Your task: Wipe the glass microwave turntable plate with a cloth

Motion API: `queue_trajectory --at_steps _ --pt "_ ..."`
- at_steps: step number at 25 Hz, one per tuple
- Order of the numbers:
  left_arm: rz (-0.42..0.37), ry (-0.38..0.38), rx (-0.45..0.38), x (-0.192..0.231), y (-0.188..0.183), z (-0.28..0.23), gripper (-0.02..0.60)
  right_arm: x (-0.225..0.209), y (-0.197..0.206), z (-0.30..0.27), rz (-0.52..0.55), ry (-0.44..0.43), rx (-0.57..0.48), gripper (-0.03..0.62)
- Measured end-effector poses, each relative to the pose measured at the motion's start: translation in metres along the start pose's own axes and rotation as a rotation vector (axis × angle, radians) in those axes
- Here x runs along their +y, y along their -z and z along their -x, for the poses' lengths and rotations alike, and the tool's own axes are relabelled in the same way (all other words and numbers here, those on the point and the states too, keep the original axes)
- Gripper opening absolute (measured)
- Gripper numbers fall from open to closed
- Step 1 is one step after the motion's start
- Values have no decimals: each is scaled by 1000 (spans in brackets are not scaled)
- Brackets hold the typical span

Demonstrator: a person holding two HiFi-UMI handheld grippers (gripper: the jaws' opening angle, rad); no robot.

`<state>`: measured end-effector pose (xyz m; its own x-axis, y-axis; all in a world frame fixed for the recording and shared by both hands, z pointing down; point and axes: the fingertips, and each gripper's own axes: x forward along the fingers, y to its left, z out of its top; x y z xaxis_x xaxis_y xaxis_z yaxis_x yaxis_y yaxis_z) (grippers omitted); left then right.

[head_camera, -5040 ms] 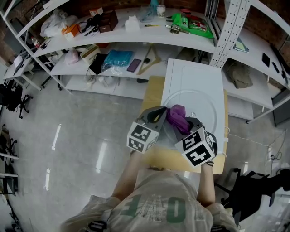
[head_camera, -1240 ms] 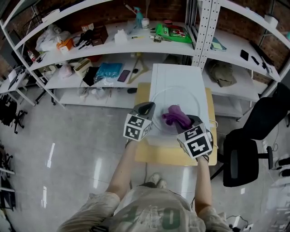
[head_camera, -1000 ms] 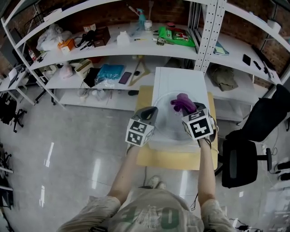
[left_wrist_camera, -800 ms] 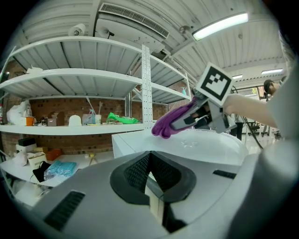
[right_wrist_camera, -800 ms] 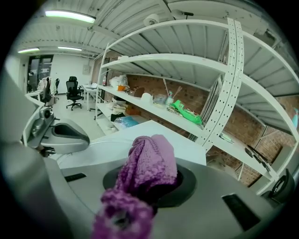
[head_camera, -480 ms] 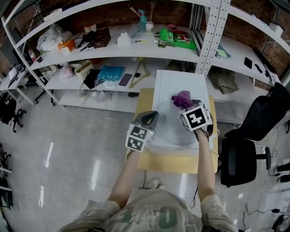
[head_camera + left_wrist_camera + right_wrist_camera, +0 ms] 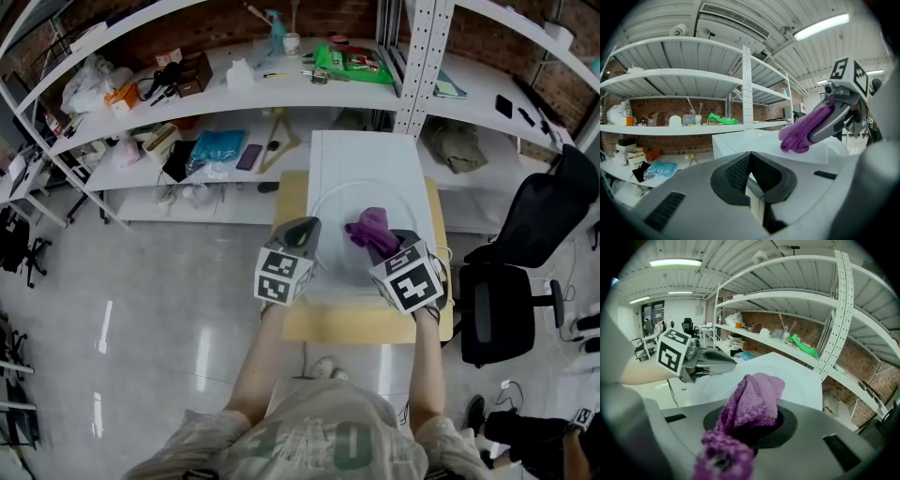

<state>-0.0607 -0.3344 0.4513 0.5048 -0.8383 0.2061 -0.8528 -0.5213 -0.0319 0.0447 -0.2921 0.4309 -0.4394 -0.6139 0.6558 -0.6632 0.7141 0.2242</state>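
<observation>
Drawn back toward the person, the right gripper (image 7: 382,248) clenches the bunched purple knitted cloth (image 7: 368,226) over the clear round glass turntable plate (image 7: 327,201). That plate lies on a white rectangular top (image 7: 366,155), and the left gripper (image 7: 305,232) is clamped on its left rim.

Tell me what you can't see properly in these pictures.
- Head view: the near edge of the glass plate, behind the left gripper and right gripper.
- Right gripper view: where the cloth meets the plate, hidden by the cloth itself.
- Head view: things on the shelf, too small to name.
</observation>
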Motion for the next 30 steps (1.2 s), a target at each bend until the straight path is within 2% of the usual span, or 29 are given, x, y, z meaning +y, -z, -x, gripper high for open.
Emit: queue_trajectory --at_steps 8,19,21,24,30 --pt "-6 -3 6 0 0 -1 2 38 19 29 63 -25 24 55" --pt "-6 -10 5 0 1 -1 2 61 32 47 51 -85 10 55" --pt "-4 -11 5 0 1 -2 2 55 30 48 39 -85 0 55" --pt "-2 -8 7 -1 2 -2 2 34 21 50 36 -33 -17 55" --pt "-1 -9 5 -1 2 -2 2 -40 -13 24 29 81 -51 55"
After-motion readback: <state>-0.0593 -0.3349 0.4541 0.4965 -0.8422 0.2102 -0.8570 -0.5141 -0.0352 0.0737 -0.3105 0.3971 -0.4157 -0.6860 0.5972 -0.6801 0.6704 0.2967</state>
